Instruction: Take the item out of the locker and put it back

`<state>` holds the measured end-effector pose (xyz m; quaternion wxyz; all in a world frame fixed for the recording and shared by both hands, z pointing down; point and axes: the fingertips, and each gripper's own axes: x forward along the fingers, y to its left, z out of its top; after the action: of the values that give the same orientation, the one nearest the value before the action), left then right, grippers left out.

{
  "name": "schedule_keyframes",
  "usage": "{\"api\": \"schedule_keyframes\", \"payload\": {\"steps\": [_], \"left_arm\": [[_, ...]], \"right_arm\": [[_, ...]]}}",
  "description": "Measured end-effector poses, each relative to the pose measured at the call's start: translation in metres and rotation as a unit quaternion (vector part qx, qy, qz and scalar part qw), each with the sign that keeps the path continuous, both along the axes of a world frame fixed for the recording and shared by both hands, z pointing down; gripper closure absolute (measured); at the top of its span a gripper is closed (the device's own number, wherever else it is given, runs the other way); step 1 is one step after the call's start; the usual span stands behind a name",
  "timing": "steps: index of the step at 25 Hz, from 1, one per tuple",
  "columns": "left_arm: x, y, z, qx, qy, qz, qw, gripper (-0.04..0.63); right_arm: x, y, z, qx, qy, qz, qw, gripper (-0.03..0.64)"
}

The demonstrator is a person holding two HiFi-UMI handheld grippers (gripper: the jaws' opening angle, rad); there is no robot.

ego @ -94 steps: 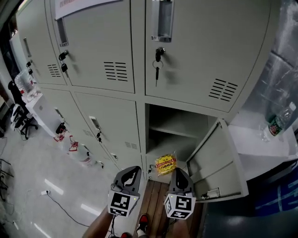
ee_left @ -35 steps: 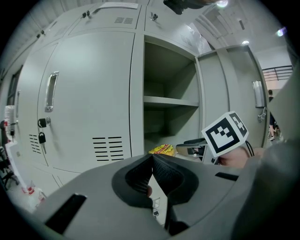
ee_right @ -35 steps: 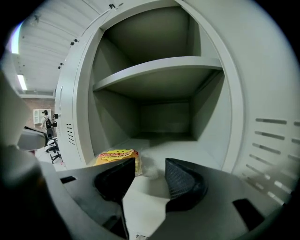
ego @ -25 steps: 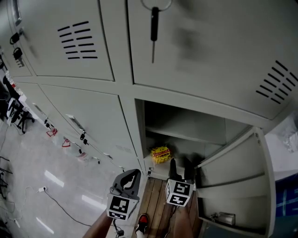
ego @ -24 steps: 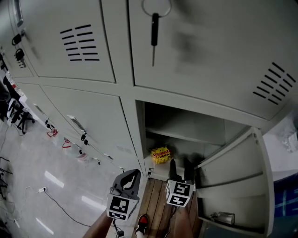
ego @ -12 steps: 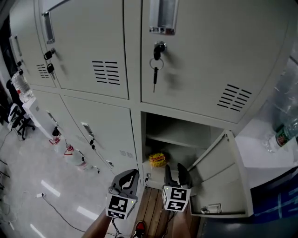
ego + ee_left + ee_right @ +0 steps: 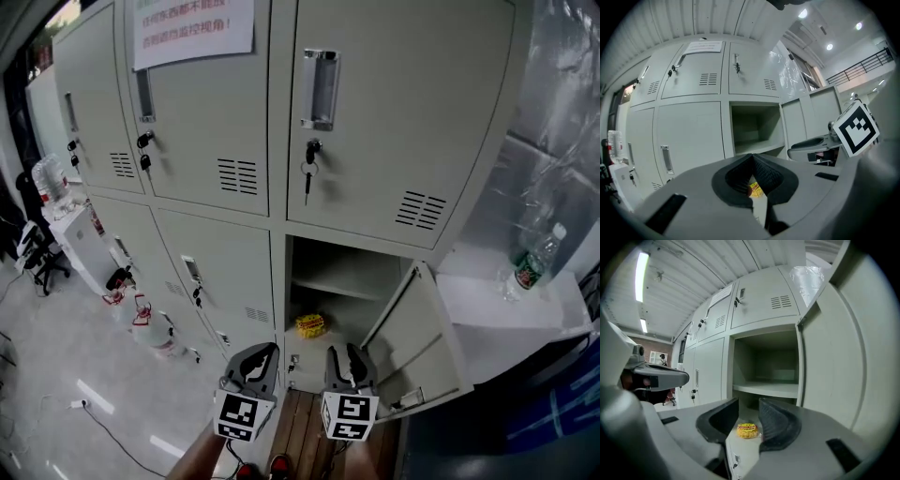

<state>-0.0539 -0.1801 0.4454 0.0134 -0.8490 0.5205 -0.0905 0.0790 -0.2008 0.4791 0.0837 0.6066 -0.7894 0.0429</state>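
A yellow snack packet (image 7: 310,325) lies on the floor of the open lower locker compartment (image 7: 330,281), below its inner shelf. The locker door (image 7: 412,339) stands swung out to the right. My right gripper (image 7: 343,355) hovers just in front of the compartment. Its jaws are closing with nothing between them. Past them the packet (image 7: 747,431) lies well beyond in the right gripper view. My left gripper (image 7: 263,357) hangs to the left before a closed door, its tips (image 7: 752,157) touching and holding nothing. A sliver of the packet (image 7: 755,190) shows under them.
A key (image 7: 307,179) hangs from the closed locker above. On a white ledge (image 7: 487,305) at the right stands a plastic bottle (image 7: 527,262). A chair (image 7: 39,248) and bottles (image 7: 150,323) sit on the floor at left. Wooden boards (image 7: 300,433) lie below the grippers.
The head view has pulled back and risen, showing more lockers. My right gripper has drawn back from the compartment mouth and its jaws have narrowed. The packet has stayed in place.
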Motion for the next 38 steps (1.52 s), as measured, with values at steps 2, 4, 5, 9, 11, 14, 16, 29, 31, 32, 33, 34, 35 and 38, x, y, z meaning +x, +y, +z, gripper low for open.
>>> {"api": "schedule_keyframes", "payload": {"steps": [2, 4, 5, 9, 11, 14, 16, 29, 31, 32, 33, 34, 35, 38], "left_arm": [[-0.001, 0.01, -0.006, 0.003, 0.001, 0.0, 1.0, 0.572], [-0.001, 0.019, -0.012, 0.007, 0.0, 0.001, 1.0, 0.572], [-0.002, 0.023, -0.015, 0.009, 0.0, 0.002, 1.0, 0.572], [-0.003, 0.043, -0.022, 0.013, 0.003, 0.004, 0.9999, 0.572], [-0.003, 0.053, -0.026, 0.016, 0.002, 0.006, 0.9998, 0.572], [-0.004, 0.068, -0.03, 0.021, 0.001, 0.009, 0.9997, 0.572], [-0.004, 0.076, -0.031, 0.023, 0.002, 0.01, 0.9997, 0.572], [-0.009, 0.106, -0.024, 0.011, 0.011, 0.005, 0.9999, 0.572], [-0.009, 0.107, -0.024, 0.01, 0.01, 0.004, 0.9999, 0.572], [-0.009, 0.108, -0.024, 0.011, 0.01, 0.004, 0.9999, 0.572], [-0.008, 0.108, -0.025, 0.011, 0.01, 0.005, 0.9999, 0.572], [-0.008, 0.109, -0.025, 0.011, 0.009, 0.006, 0.9999, 0.572], [-0.007, 0.109, -0.026, 0.012, 0.009, 0.006, 0.9999, 0.572], [-0.006, 0.109, -0.026, 0.012, 0.009, 0.006, 0.9999, 0.572]], "right_arm": [[0.002, 0.013, -0.009, 0.007, 0.002, 0.002, 1.0, 0.483], [0.002, 0.026, -0.019, 0.014, 0.002, 0.004, 1.0, 0.493], [0.002, 0.032, -0.024, 0.018, 0.001, 0.005, 1.0, 0.499], [0.003, 0.057, -0.036, 0.026, -0.002, 0.009, 1.0, 0.523], [0.005, 0.068, -0.038, 0.026, -0.005, 0.013, 1.0, 0.536], [0.005, 0.086, -0.042, 0.028, -0.01, 0.019, 0.999, 0.562], [0.005, 0.096, -0.043, 0.03, -0.011, 0.022, 0.999, 0.574], [0.004, 0.133, -0.033, 0.028, -0.011, 0.018, 0.999, 0.598], [0.004, 0.134, -0.034, 0.029, -0.009, 0.016, 0.999, 0.598], [0.004, 0.134, -0.035, 0.03, -0.007, 0.015, 0.999, 0.6], [0.004, 0.134, -0.035, 0.031, -0.006, 0.014, 0.999, 0.6], [0.004, 0.135, -0.036, 0.032, -0.005, 0.014, 0.999, 0.6], [0.004, 0.135, -0.036, 0.032, -0.005, 0.014, 0.999, 0.6], [0.004, 0.136, -0.036, 0.031, -0.006, 0.015, 0.999, 0.6]]}}
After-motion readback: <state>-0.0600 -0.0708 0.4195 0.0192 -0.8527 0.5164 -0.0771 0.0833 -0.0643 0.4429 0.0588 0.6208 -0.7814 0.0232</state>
